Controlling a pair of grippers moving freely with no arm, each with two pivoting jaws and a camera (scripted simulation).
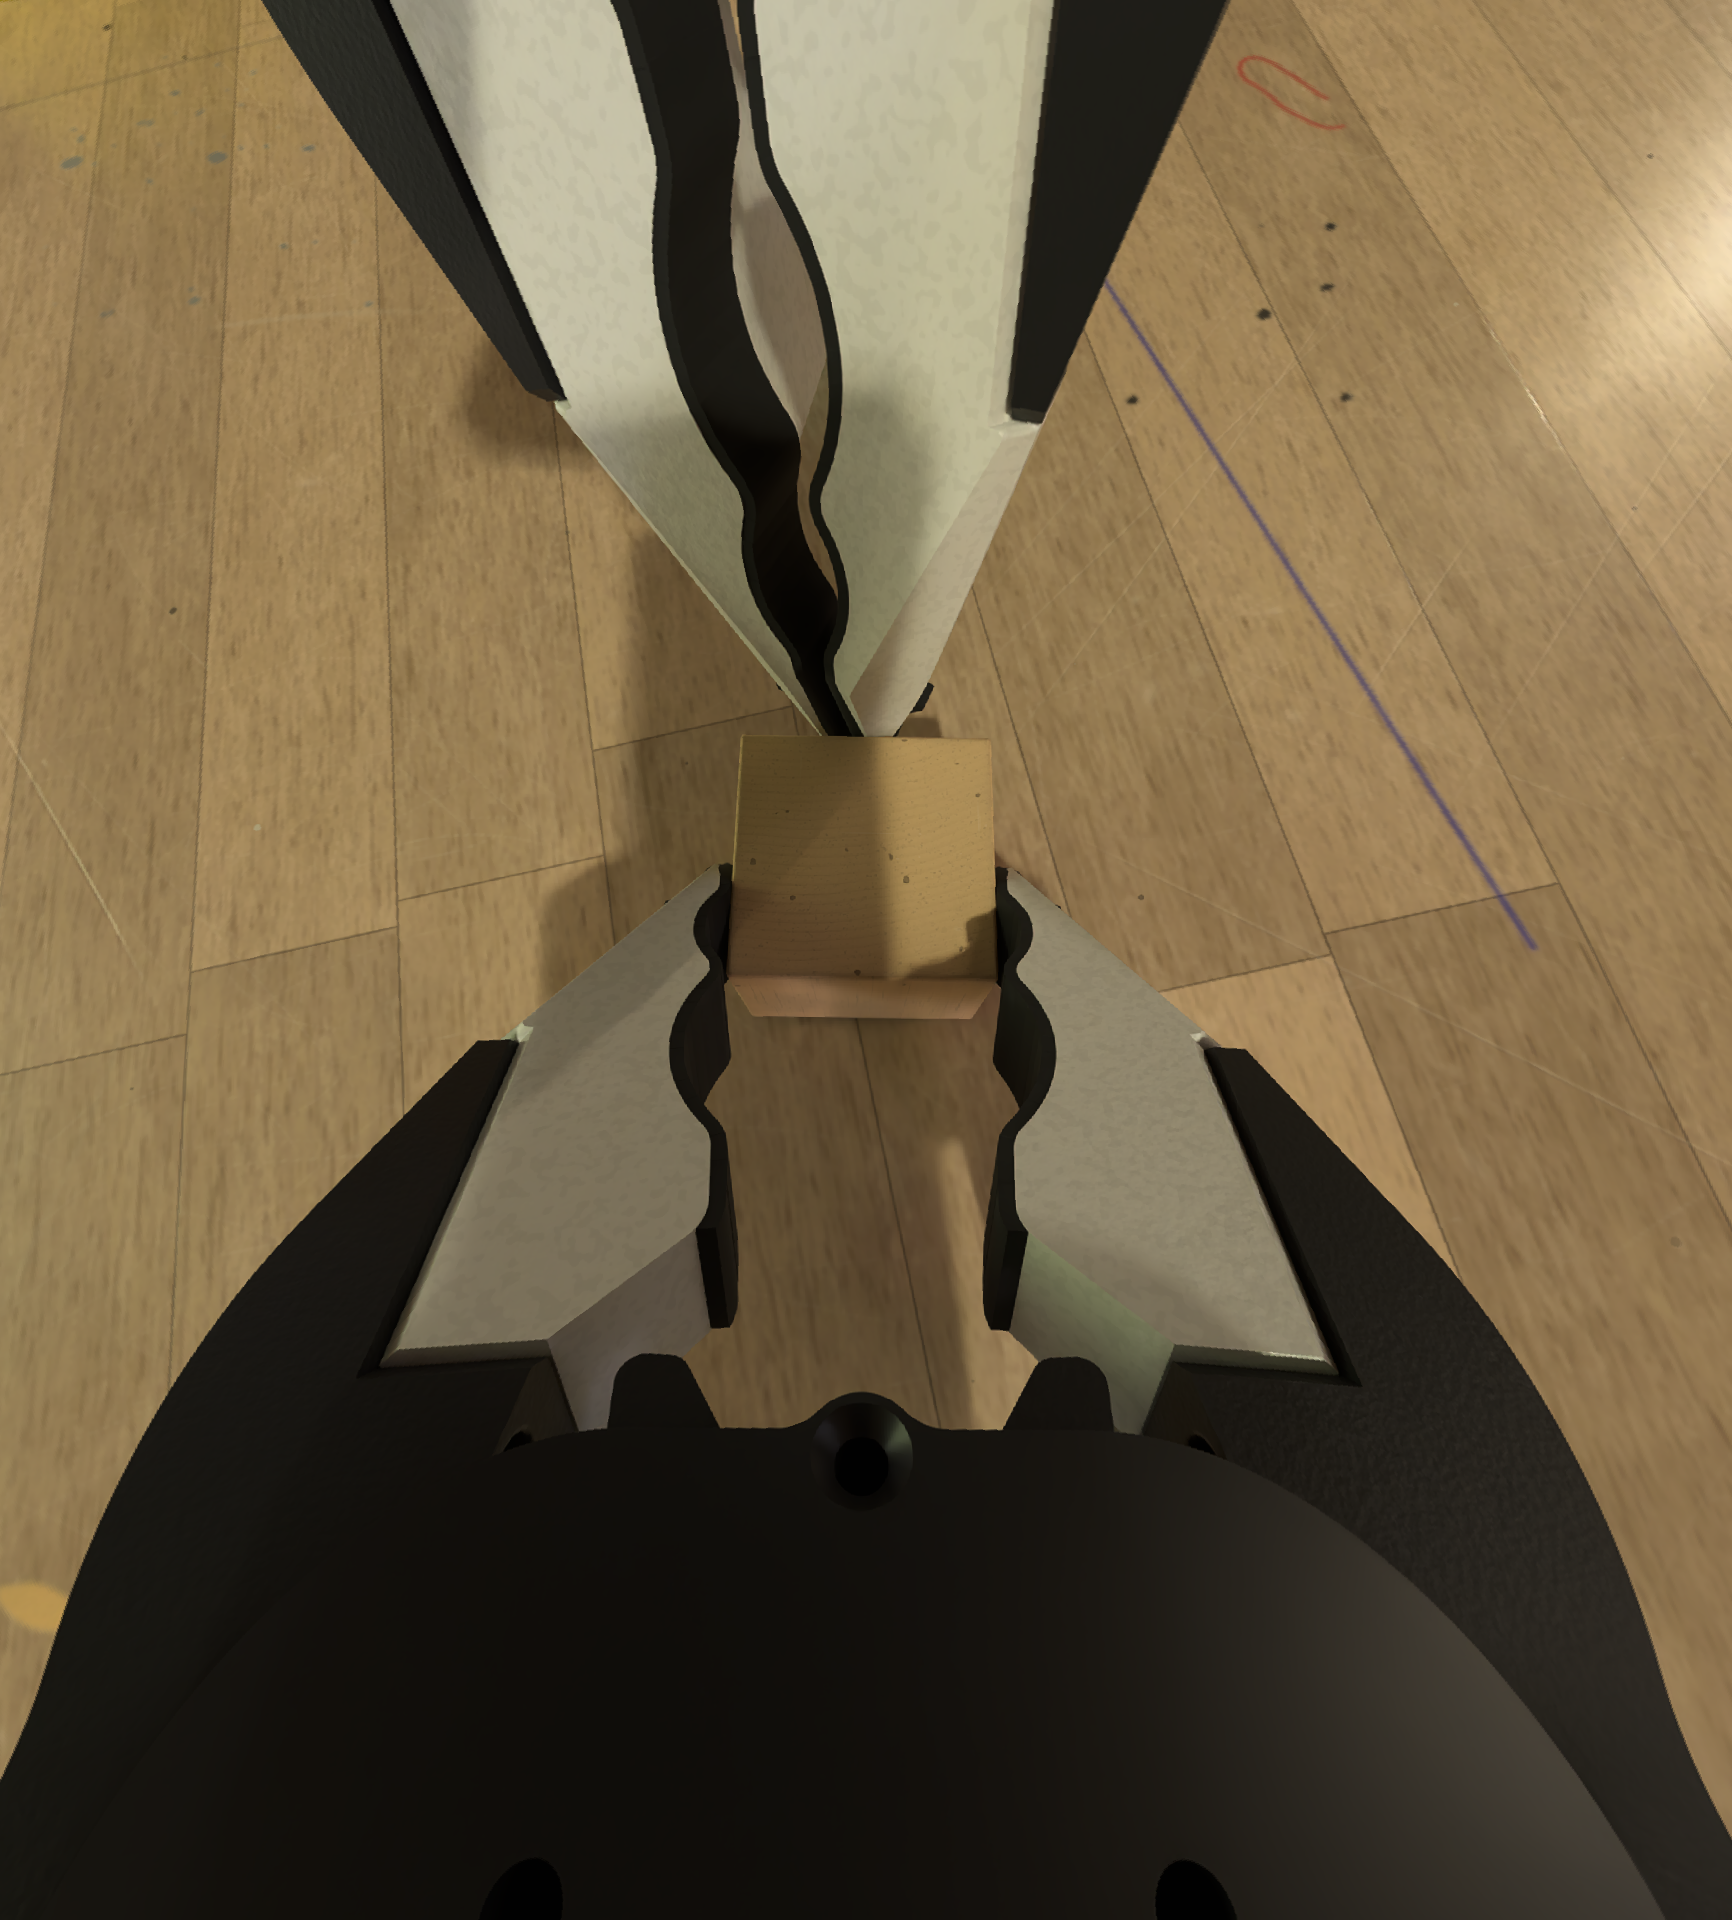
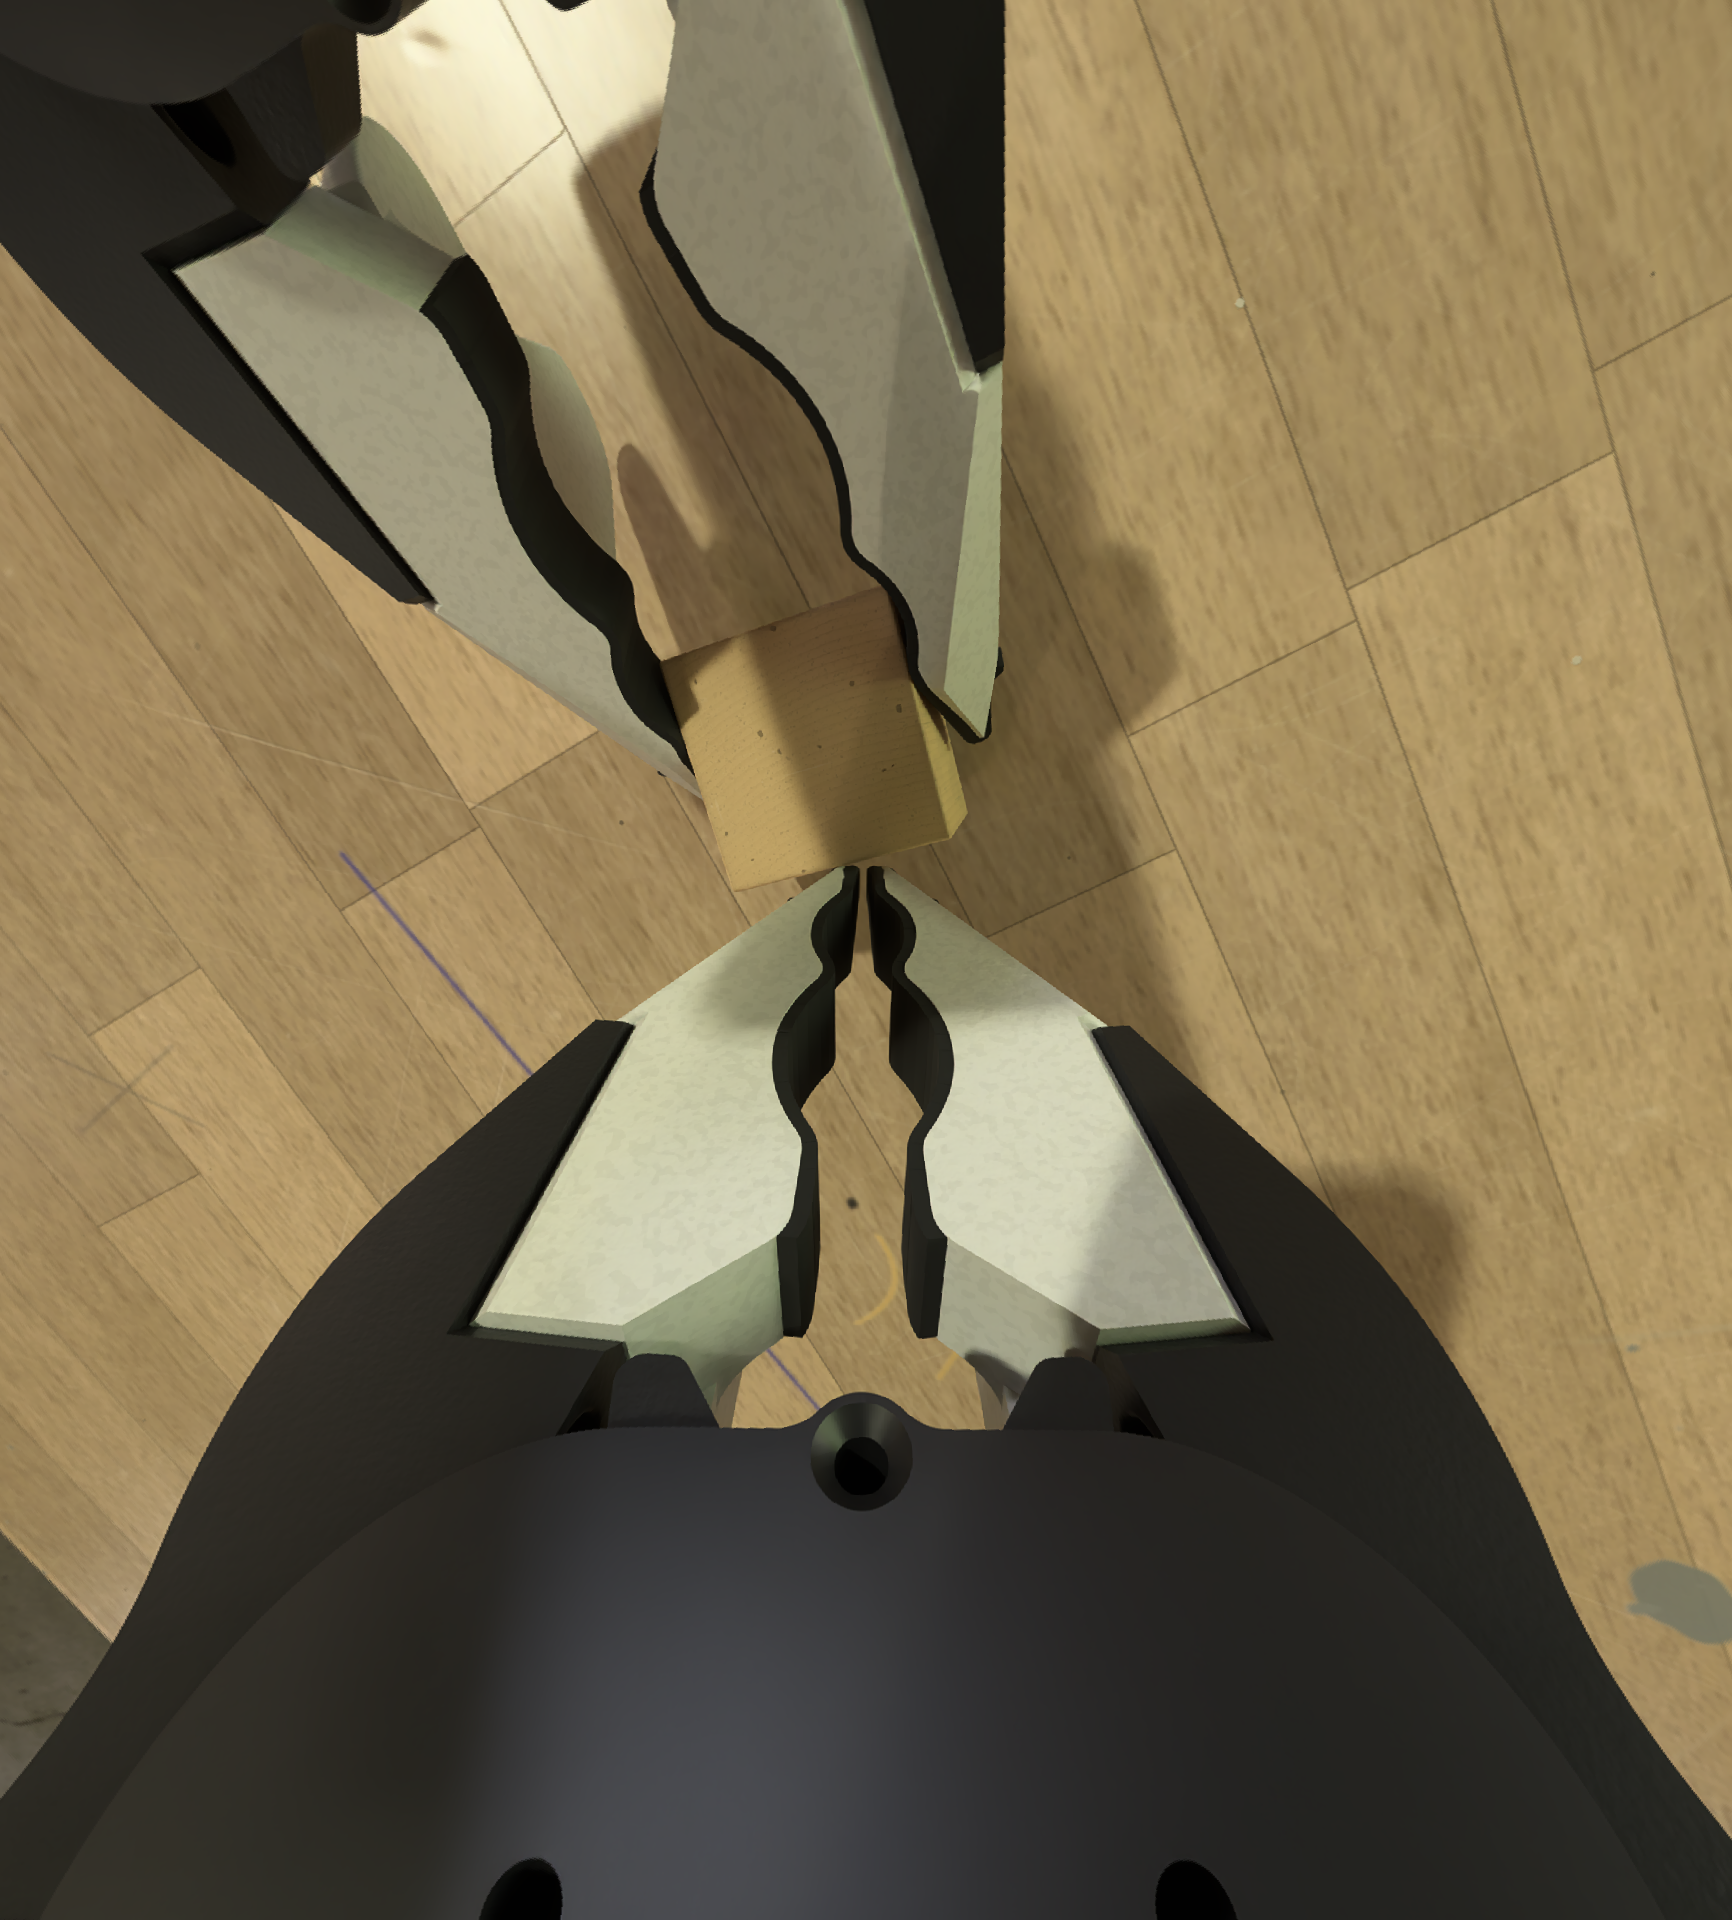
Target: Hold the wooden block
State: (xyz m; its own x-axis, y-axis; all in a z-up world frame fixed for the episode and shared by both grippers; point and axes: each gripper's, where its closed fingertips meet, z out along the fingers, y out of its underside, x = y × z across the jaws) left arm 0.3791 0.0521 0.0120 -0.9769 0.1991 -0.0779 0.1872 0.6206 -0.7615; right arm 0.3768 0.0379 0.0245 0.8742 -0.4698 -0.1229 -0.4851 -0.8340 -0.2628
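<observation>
Pale beech-coloured wood marks the wooden block (image 1: 864,873); it sits between the two fingers of the left gripper (image 1: 862,914), whose dark ribbed pads meet its two opposite side faces near the tips, so the left fingers are pinching the block; in the left wrist view a strip of the block's underside shows, and the planked counter (image 1: 218,727) lies visibly farther off beneath, so I judge the block lifted clear of the counter rather than resting on it.

No edge or corner of the counter can be made out with any certainty in either view, so the block's place on it cannot be given that way; it is over open planking, near a thin blue line (image 1: 1340,644) drawn across the boards.

The right gripper (image 2: 862,878) points at the far end of the block, its fingers pressed nearly together with only a sliver of gap, gripping nothing; the tips are just beside the block's end face, perhaps touching it; I cannot tell which.

The step in hand looks like the hold itself, carried by the left gripper alone; the next move, as I judge it, calls for steady pressure and a level wrist; if the right gripper is to share the load, its fingers must first spread wider than the block.
</observation>
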